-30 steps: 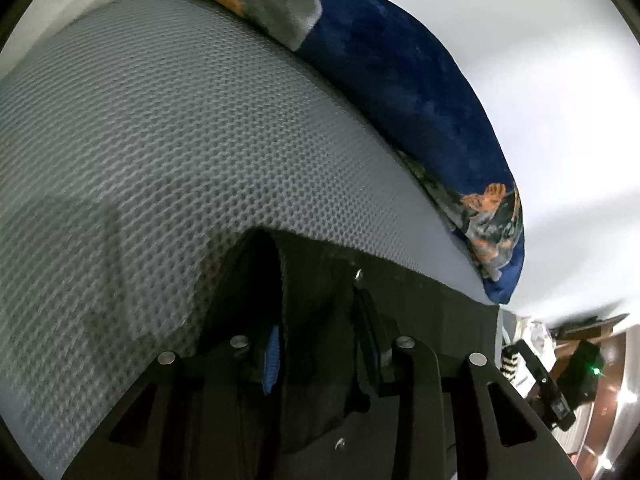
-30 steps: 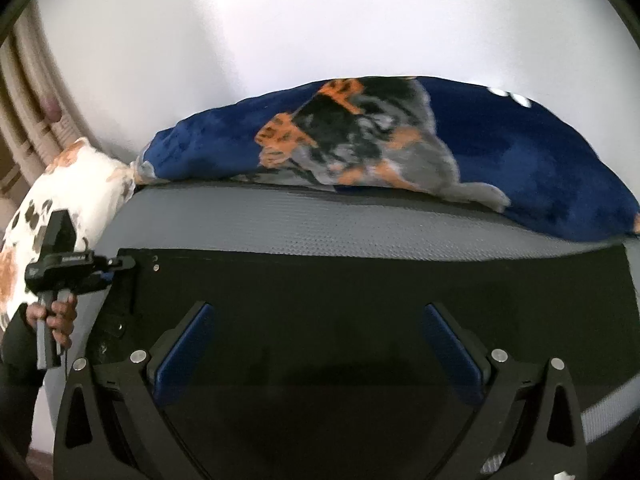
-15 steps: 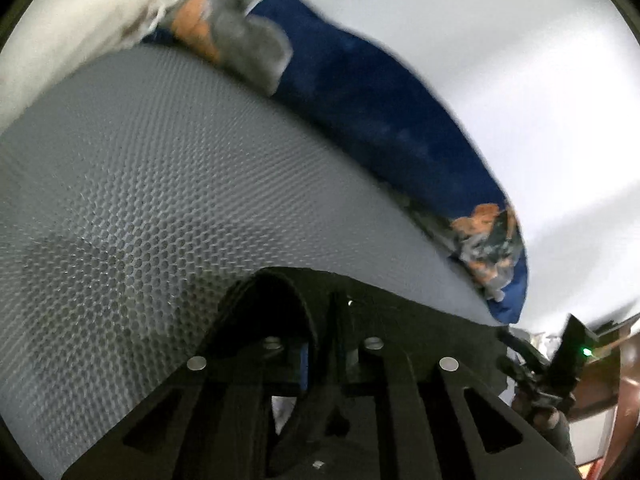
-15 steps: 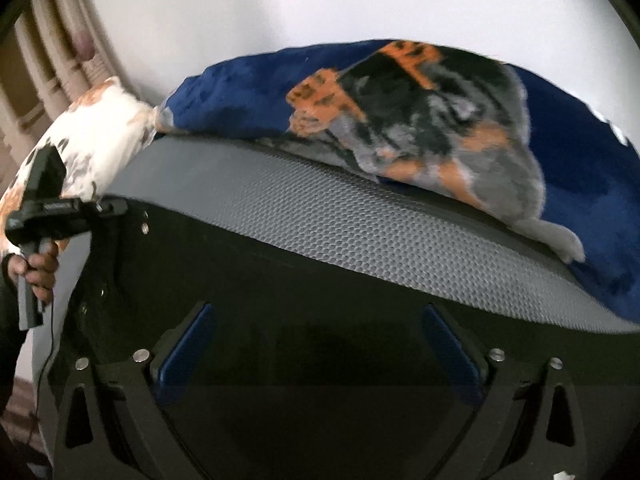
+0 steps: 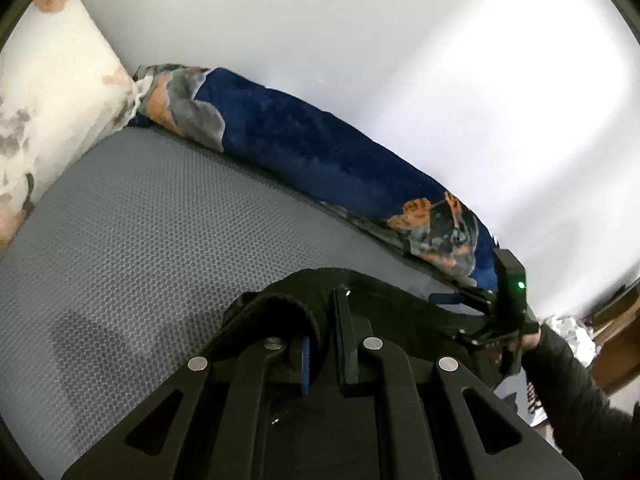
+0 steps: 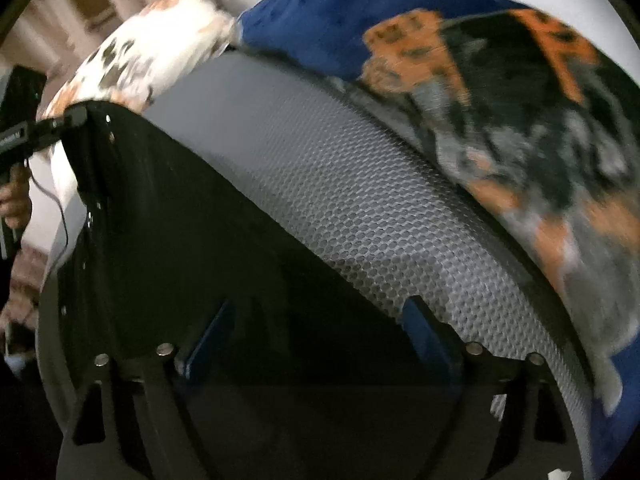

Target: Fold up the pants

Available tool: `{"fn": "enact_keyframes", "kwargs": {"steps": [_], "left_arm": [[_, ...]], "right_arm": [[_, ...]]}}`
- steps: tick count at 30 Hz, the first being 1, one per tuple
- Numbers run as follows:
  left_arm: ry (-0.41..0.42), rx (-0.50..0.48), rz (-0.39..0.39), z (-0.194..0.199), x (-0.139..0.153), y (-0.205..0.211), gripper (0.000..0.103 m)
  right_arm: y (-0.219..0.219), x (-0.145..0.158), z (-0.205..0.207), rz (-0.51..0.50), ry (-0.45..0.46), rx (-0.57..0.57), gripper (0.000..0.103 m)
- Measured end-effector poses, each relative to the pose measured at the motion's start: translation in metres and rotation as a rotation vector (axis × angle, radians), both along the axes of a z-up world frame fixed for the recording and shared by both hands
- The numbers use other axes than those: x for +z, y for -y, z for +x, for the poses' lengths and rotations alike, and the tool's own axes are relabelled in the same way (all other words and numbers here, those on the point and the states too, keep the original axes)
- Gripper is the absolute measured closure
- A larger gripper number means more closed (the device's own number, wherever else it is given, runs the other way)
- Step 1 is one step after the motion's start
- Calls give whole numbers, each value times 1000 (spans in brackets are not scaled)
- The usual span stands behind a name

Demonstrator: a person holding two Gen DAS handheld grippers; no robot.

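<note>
Two grippers, one garment. Left gripper (image 5: 326,320) has its fingers pressed together on a bunched edge of the black pants (image 5: 384,308), lifted off the grey mesh mattress (image 5: 160,240). Right gripper (image 6: 316,320) is spread wide, pants cloth lying across and below its fingers, nothing pinched.

Judgement on the step: looks like a lift-and-carry to make a fold. To do it well, the right side should close on the matching edge before the left pulls further, otherwise the cloth skews and the fold line runs diagonal. Keep both edges level and taut, and lay down flat ahead of the grippers, short of the blue blanket (image 5: 320,148).

View differences:
- Left wrist: shows the pinch itself and the rolled hem just left of the fingers; also the other handset, far right.
- Right wrist: shows the broad black panel stretching to the left, up to the left gripper's tips, near the floral pillow (image 6: 152,52). Motion-blurred; cannot tell from here how the cloth lies under the fingers.
</note>
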State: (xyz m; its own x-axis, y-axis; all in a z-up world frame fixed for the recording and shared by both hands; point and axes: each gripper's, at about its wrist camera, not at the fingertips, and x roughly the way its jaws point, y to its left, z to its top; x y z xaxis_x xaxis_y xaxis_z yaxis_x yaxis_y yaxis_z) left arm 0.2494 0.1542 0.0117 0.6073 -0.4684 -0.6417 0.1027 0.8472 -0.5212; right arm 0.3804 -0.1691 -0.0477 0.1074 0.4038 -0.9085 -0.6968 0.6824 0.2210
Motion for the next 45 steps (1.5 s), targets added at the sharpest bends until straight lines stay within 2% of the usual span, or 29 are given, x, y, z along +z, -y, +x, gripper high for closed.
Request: {"fn": "enact_keyframes", "kwargs": {"steps": [5,8,12,18,19,22,24,31,34,39,42,45], "left_arm": [[18,9,11,-11,2,0,94],[29,21,7,-17,2,-2,94],[31,31,25,-22,2,-5,94],[38,20,53,-25,1,-3,93],[35,21,53,-24,0,-3,94],[31,19,51,-24,-1,-3,94],[38,9,76,-25,-1,0,94],[72,-25,158,-37,4,2,94],[78,-42,157,-51,6,-2,94],[103,-88,170,-89,9,-9,93],[110,-122,177,-117,9,-15,92],[110,-161,198,-150,3,-22,90]], "right_arm": [[2,-12,10,-42,-46,79,31],[7,-12,11,-32,-60,114,33],[20,-12,3,-68,-55,156,36],[38,-10,-4,-124,-50,119,57],[43,-9,-7,-136,-42,111,63],[52,-6,-12,-176,-14,79,90],[52,0,-22,-189,36,36,91],[54,42,-87,-251,294,-170,94],[55,65,-131,-259,381,-244,94],[55,85,-204,-261,427,-308,94],[52,90,-250,-254,408,-321,95],[43,83,-285,-246,368,-327,96]]}}
